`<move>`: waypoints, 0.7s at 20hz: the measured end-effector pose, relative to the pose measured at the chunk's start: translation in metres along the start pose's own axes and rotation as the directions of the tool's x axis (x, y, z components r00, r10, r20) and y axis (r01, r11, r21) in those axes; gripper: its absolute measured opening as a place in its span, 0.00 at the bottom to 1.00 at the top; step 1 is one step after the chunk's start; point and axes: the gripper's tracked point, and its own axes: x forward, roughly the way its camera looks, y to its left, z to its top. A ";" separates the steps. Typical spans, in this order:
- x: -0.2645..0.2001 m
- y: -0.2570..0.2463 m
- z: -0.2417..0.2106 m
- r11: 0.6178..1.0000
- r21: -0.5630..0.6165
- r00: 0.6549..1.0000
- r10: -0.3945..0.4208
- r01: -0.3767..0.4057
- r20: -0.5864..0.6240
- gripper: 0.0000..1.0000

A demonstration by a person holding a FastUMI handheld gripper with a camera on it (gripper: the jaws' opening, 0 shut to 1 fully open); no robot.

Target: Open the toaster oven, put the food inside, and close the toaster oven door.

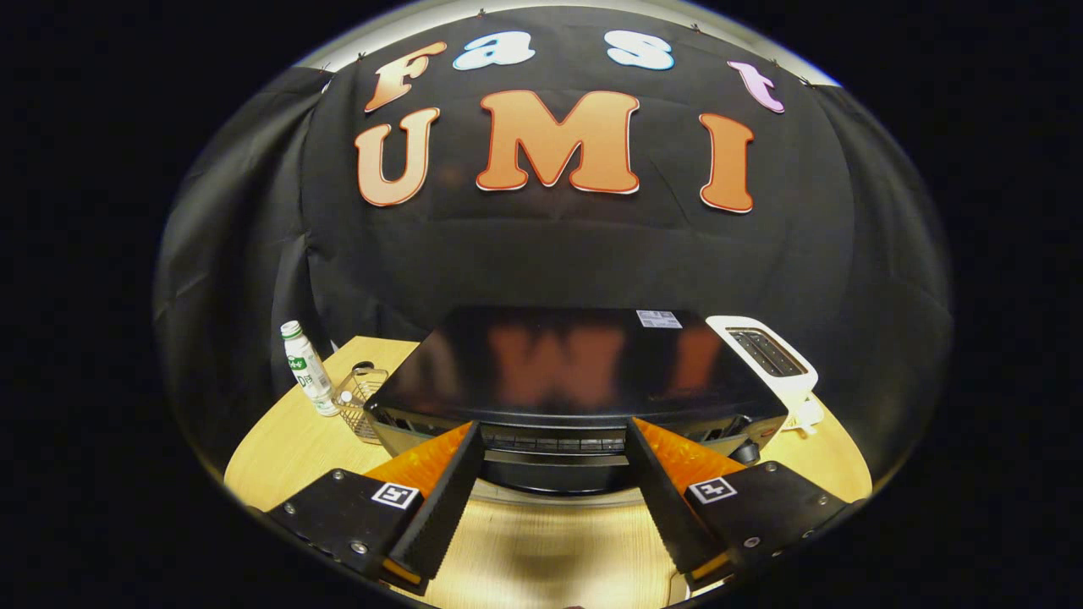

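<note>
A: Black cloth hangs behind a round wooden worktop (279,457), and the toaster oven (575,381) sits in the middle of it, its glossy dark top facing up at us.

B: Where are the fingers?

A: The gripper (554,440) hangs just above the oven's near upper edge, fingers spread wide with nothing between them. The door's top rim and what I take for its handle bar (554,459) run left to right, straight across the gap between the tips.

B: So the handle's long axis is crosswise to the fingers?

A: Yes, and that is what the opening turns on. It lies just ahead of and slightly below the tips, so I judge the next move needs a small drop forward before the fingers catch it.

B: Is the door open at all?

A: It looks closed; the task seems to be at its first step.

B: Anything else around?

A: A small bottle (306,368) and a wire basket (362,404) stand to the far left, a white slot toaster (770,355) to the right. I cannot make out the food.
</note>
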 end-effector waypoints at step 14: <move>-0.070 0.003 -0.092 0.999 -0.016 0.994 0.030 -0.032 -0.109 1.00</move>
